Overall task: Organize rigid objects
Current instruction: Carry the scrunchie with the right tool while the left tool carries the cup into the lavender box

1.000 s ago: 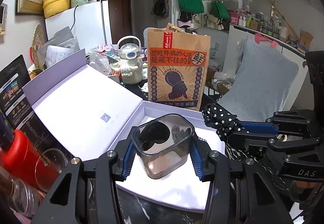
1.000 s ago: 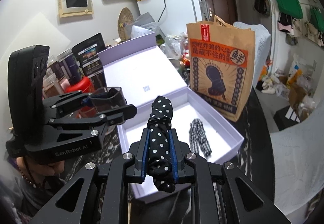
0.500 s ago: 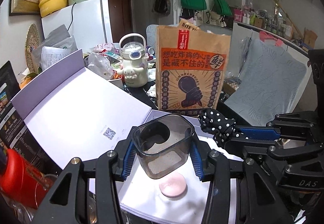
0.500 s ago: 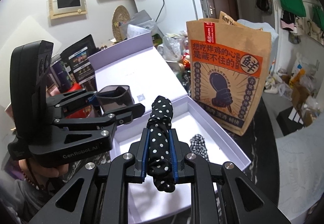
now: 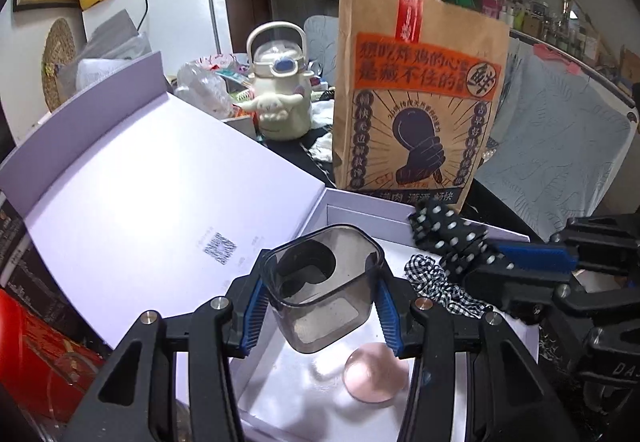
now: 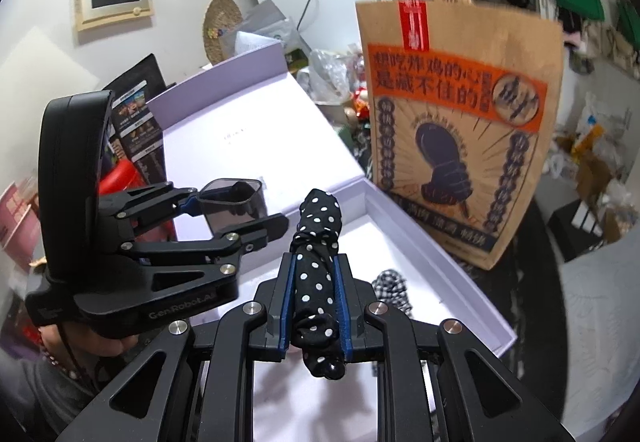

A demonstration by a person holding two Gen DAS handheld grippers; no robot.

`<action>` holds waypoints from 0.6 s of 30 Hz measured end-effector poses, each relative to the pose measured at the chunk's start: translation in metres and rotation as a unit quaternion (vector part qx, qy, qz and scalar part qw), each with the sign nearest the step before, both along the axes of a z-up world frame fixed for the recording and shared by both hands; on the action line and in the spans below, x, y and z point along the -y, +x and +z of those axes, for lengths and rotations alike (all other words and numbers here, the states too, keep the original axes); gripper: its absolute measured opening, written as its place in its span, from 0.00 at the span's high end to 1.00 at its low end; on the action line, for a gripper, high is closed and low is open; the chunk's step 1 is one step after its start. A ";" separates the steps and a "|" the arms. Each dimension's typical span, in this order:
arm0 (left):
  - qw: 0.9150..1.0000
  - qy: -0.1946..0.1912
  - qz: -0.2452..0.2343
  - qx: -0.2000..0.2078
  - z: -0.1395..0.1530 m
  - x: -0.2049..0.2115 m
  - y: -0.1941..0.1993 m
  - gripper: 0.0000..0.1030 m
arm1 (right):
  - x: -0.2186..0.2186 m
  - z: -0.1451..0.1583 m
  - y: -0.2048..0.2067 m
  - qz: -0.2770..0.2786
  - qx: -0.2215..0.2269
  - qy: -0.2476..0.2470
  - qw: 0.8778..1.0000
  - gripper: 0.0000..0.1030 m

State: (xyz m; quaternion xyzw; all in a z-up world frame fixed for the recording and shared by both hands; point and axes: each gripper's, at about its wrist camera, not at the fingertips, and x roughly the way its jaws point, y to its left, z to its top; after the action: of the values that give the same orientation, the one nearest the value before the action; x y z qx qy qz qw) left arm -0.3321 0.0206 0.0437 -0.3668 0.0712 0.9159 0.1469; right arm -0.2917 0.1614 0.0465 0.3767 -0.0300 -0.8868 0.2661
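Observation:
My left gripper is shut on a smoky clear plastic cup and holds it above the open white gift box. In the right wrist view the cup sits left of my right gripper, which is shut on a black polka-dot scrunchie. The scrunchie also shows at the right in the left wrist view. Inside the box lie a pink round disc and a black-and-white checked scrunchie.
A brown paper bag stands right behind the box. The box lid leans open to the left. A cream kettle, a white fridge and clutter are behind. A red container is at the left.
Both grippers have moved forward over the box, toward the paper bag. The pink disc and the checked scrunchie have come into the left wrist view.

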 end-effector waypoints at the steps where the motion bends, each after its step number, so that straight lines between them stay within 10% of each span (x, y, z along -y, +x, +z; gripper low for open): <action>1: 1.000 0.004 -0.005 0.005 -0.002 -0.002 -0.001 0.54 | -0.001 -0.003 -0.003 0.000 0.007 -0.007 1.000 0.82; 18: 0.998 -0.024 -0.015 0.052 -0.040 -0.022 -0.015 0.54 | -0.002 -0.038 -0.025 -0.034 0.043 0.031 0.998 0.82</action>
State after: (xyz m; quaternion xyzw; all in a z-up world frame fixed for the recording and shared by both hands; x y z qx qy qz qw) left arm -0.3473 0.0428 0.0039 -0.4164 0.0905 0.8912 0.1555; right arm -0.3170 0.1638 0.0083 0.4212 -0.0270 -0.8788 0.2227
